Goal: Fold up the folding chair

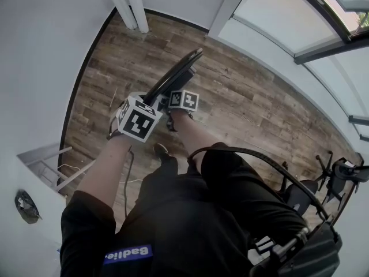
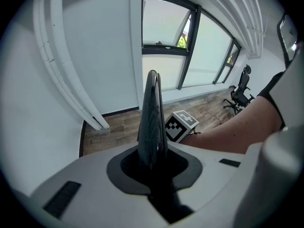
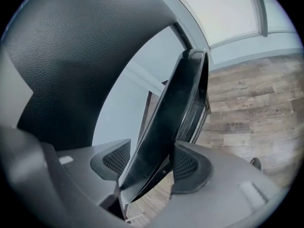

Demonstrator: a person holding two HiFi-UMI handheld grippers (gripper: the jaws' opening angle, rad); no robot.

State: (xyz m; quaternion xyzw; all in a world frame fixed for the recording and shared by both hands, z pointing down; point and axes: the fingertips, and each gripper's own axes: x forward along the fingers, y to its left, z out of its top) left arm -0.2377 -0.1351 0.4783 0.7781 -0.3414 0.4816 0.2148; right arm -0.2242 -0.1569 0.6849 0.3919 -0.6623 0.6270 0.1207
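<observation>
1 folding chair (image 1: 176,74) folded flat; 2 clamp it: left gripper (image 2: 152,163), right gripper (image 3: 153,161).

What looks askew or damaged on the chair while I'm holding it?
Nothing stands out. The folding chair looks flat and intact, its thin edge in the left claw and a panel in the right claw; both grips look seated.

A weathered brown wood-plank floor (image 1: 242,97) meets plain white walls (image 1: 34,51) along a dark skirting strip (image 1: 75,91), with two white pipes (image 1: 130,4) in the corner, bright dark-framed windows (image 1: 288,16), and a black wheeled office chair (image 2: 240,90) beneath them.
</observation>
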